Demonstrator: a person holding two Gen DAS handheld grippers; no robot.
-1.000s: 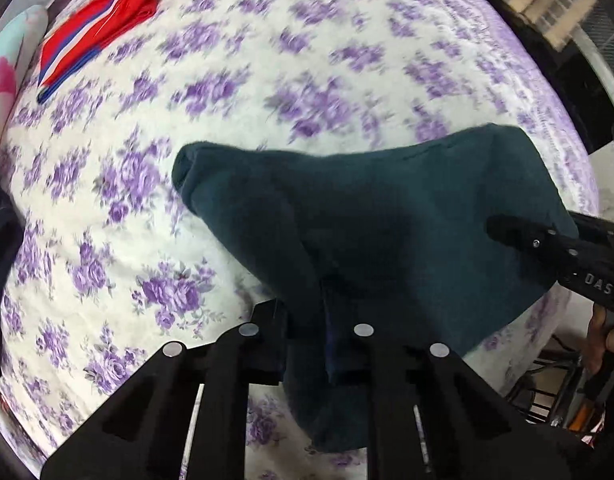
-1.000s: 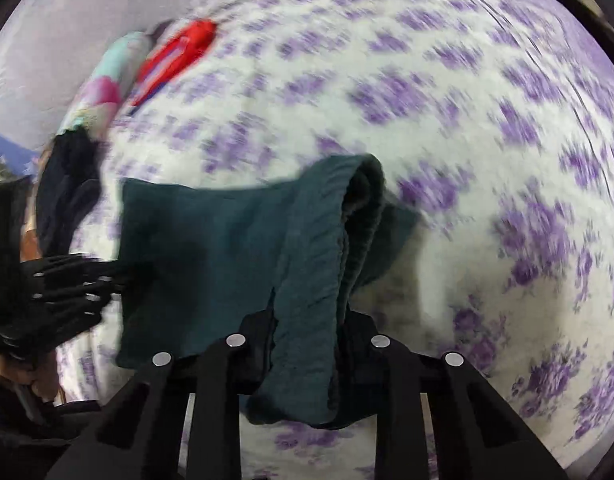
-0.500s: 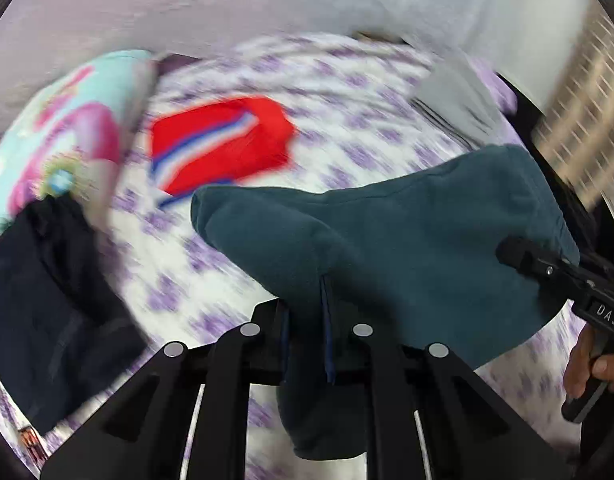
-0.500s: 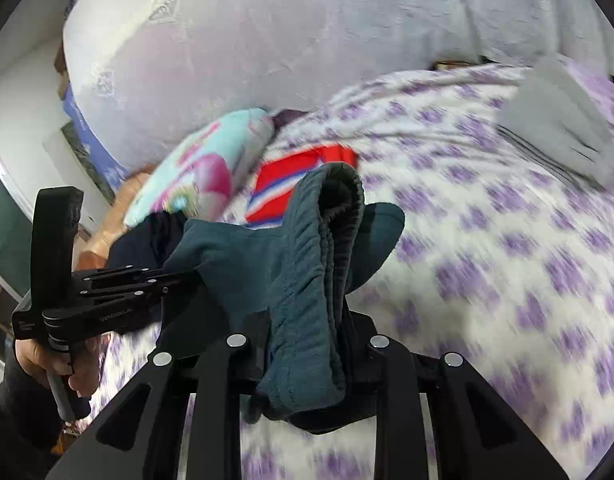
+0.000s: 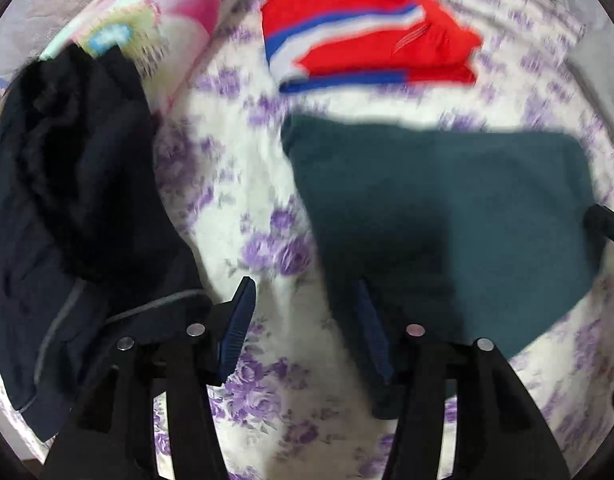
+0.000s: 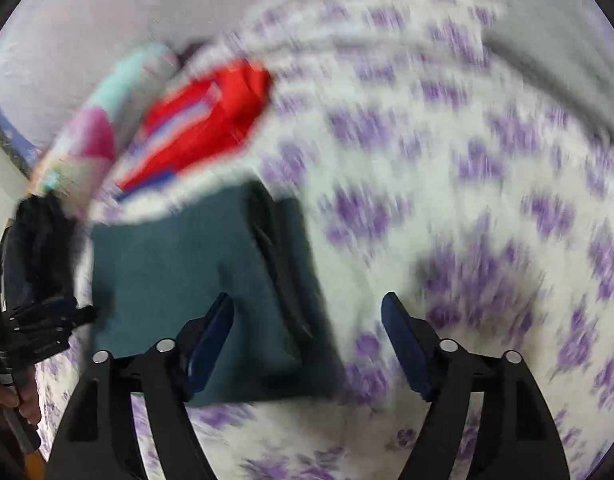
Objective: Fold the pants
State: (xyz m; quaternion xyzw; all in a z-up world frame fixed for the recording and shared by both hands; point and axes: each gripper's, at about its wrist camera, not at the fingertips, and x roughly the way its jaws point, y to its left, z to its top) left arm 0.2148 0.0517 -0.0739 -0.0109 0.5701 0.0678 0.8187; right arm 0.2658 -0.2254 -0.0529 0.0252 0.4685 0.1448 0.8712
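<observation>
The teal pants (image 5: pixel 447 216) lie folded on the floral sheet (image 5: pixel 235 200), just below the red shorts (image 5: pixel 367 56) in the left wrist view. The left gripper (image 5: pixel 303 320) has just been opening: its jaws stand apart with only sheet between them. The pants' left edge lies under the right-hand finger (image 5: pixel 375 336), and whether that pad touches the cloth cannot be told (the picture is blurred). A dark jacket (image 5: pixel 67 208) sits just left of the other finger, partly over a pastel pillow (image 5: pixel 155 24).

In the right wrist view the right gripper (image 6: pixel 307 340) has also just been opening, and its jaws are wide. The pants' (image 6: pixel 195 280) thick right edge lies in the gap, nearer the left finger (image 6: pixel 211 332), with neither pad pressing it. The other finger hangs over bare sheet (image 6: pixel 467 200). The left gripper's tip (image 6: pixel 47 320) shows at the pants' far left edge.
</observation>
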